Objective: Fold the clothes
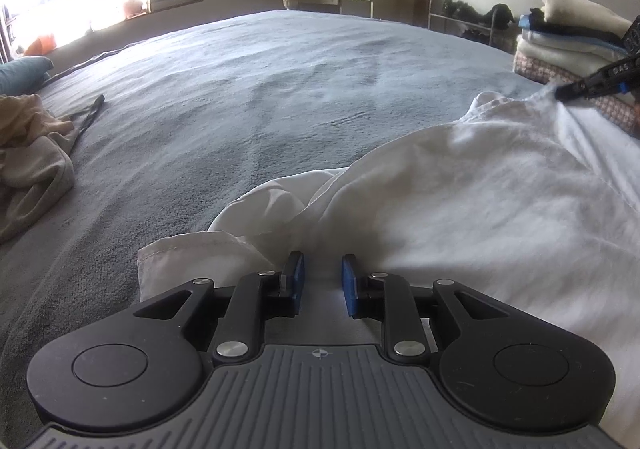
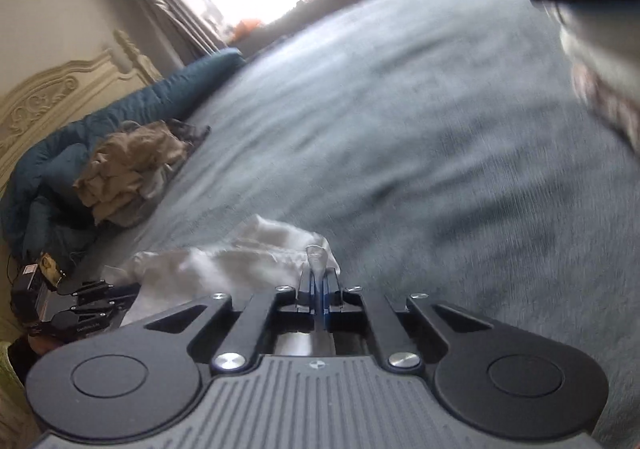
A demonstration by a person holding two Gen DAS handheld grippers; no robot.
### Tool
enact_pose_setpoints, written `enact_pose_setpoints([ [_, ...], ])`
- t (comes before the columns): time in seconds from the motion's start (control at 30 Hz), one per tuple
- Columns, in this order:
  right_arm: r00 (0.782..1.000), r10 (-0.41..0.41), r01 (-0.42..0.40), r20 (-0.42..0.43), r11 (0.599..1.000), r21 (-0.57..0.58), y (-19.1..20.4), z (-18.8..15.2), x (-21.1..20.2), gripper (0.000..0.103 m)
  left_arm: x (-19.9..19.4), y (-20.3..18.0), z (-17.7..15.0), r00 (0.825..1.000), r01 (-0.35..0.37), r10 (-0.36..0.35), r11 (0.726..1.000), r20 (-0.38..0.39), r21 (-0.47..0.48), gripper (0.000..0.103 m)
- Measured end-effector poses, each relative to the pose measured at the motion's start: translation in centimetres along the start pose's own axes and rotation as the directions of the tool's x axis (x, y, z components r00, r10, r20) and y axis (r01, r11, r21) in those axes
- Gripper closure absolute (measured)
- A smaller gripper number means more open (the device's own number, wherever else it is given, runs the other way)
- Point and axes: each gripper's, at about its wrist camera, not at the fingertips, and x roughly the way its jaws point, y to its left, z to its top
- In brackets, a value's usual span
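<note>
While white garment [image 1: 480, 185] is lying rumpled near bed's [image 1: 280, 81] front edge, right gripper [image 2: 320, 285] is pinching its far corner, pulling cloth taut. Left gripper [image 1: 322, 275] is hovering unclenched, jaws apart, just beside near hem, sleeve trailing leftward.

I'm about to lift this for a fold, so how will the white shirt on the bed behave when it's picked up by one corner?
The white shirt will likely go floppy: it already lies in soft wrinkles. It looks thin, so probably light. Where the right gripper pinches it, the cloth bunches, so expect the rest to sag and drag on the grey bedspread.
</note>
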Motion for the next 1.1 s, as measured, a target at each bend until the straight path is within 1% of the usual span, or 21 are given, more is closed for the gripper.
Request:
enact_pose_setpoints([
  [0.03, 1.0, 0.016, -0.015, 0.022, 1.0, -0.015, 0.1, 0.3, -0.1, 0.098, 0.0, 0.0, 0.0, 1.0, -0.001, 0.001, 1.0, 0.002, -0.002, 0.081],
  [0.1, 0.999, 0.018, -0.018, 0.04, 1.0, -0.019, -0.6, 0.4, 0.4, 0.098, 0.0, -0.1, -0.1, 1.0, -0.003, 0.003, 1.0, 0.005, -0.002, 0.081],
  [0.17, 0.999, 0.011, -0.01, 0.047, 1.0, -0.004, -1.8, 0.3, 1.3, 0.099, 0.0, 0.0, -0.1, 1.0, -0.002, 0.002, 1.0, 0.006, -0.003, 0.081],
  [0.2, 1.0, 0.0, 0.0, 0.028, 1.0, 0.012, -2.6, 0.1, 2.0, 0.098, 0.0, 0.0, -0.1, 1.0, -0.001, 0.001, 1.0, 0.006, -0.004, 0.081],
  [0.23, 1.0, -0.011, 0.01, 0.022, 0.999, 0.034, -3.1, 0.0, 2.1, 0.093, 0.0, 0.0, -0.1, 1.0, 0.0, 0.0, 1.0, 0.007, -0.005, 0.081],
  [0.3, 0.999, -0.032, 0.031, 0.016, 0.996, 0.08, -3.8, -0.3, 1.9, 0.093, 0.0, 0.1, -0.1, 1.0, 0.0, 0.0, 1.0, 0.006, -0.003, 0.081],
  [0.33, 0.999, -0.043, 0.041, 0.013, 0.994, 0.103, -4.2, -0.4, 1.8, 0.09, 0.0, 0.1, -0.1, 1.0, 0.0, 0.0, 1.0, 0.006, -0.003, 0.081],
  [0.37, 0.999, -0.053, 0.052, 0.01, 0.991, 0.126, -4.5, -0.5, 1.8, 0.08, 0.0, 0.1, -0.1, 1.0, 0.0, 0.0, 1.0, 0.005, 0.001, 0.081],
  [0.4, 0.997, -0.067, 0.064, 0.028, 0.991, 0.116, -4.1, -0.4, 0.6, 0.075, 0.1, 0.0, -0.1, 1.0, -0.001, 0.001, 1.0, 0.004, 0.004, 0.081],
  [0.47, 0.994, -0.084, 0.078, 0.072, 0.993, 0.084, -2.6, -0.3, -2.7, 0.07, 0.1, 0.0, 0.0, 1.0, -0.004, 0.004, 1.0, 0.002, 0.01, 0.081],
  [0.57, 0.991, -0.049, 0.04, 0.124, 0.996, 0.077, -0.4, -1.2, -9.0, 0.065, 0.1, -0.1, 0.0, 1.0, -0.009, 0.009, 1.0, 0.001, 0.013, 0.08],
  [0.67, 0.985, -0.018, 0.008, 0.172, 0.998, 0.061, 2.0, -3.9, -14.8, 0.06, 0.2, -0.2, -0.1, 1.0, -0.015, 0.015, 1.0, 0.003, 0.011, 0.08],
  [0.73, 0.987, -0.015, 0.007, 0.16, 0.999, 0.054, 3.4, -6.6, -16.6, 0.06, 0.2, -0.2, -0.1, 1.0, -0.018, 0.018, 1.0, 0.003, 0.003, 0.08],
  [0.83, 0.992, -0.036, 0.032, 0.12, 0.999, 0.033, 5.1, -10.8, -16.5, 0.06, 0.2, -0.2, -0.1, 1.0, -0.025, 0.025, 1.0, 0.002, -0.005, 0.08],
  [0.97, 0.995, -0.062, 0.063, 0.072, 0.998, -0.014, 6.4, -14.3, -14.0, 0.06, 0.2, -0.4, -0.1, 0.999, -0.041, 0.041, 0.999, 0.004, -0.003, 0.077],
  [1.0, 0.996, -0.057, 0.058, 0.07, 0.998, -0.013, 6.4, -14.8, -13.6, 0.06, 0.2, -0.4, -0.1, 0.999, -0.046, 0.046, 0.999, 0.006, -0.001, 0.076],
  [1.03, 0.996, -0.05, 0.051, 0.07, 0.999, -0.011, 6.3, -15.2, -13.3, 0.064, 0.1, -0.5, -0.2, 0.999, -0.05, 0.05, 0.999, 0.009, 0.0, 0.076],
  [1.07, 0.997, -0.043, 0.043, 0.07, 0.999, -0.009, 6.2, -15.5, -12.9, 0.079, 0.1, -0.5, -0.3, 0.999, -0.052, 0.052, 0.999, 0.012, 0.002, 0.075],
  [1.1, 0.997, -0.036, 0.036, 0.069, 0.999, -0.006, 6.1, -15.9, -12.6, 0.091, 0.1, -0.5, -0.3, 0.998, -0.054, 0.054, 0.999, 0.015, 0.004, 0.075],
])
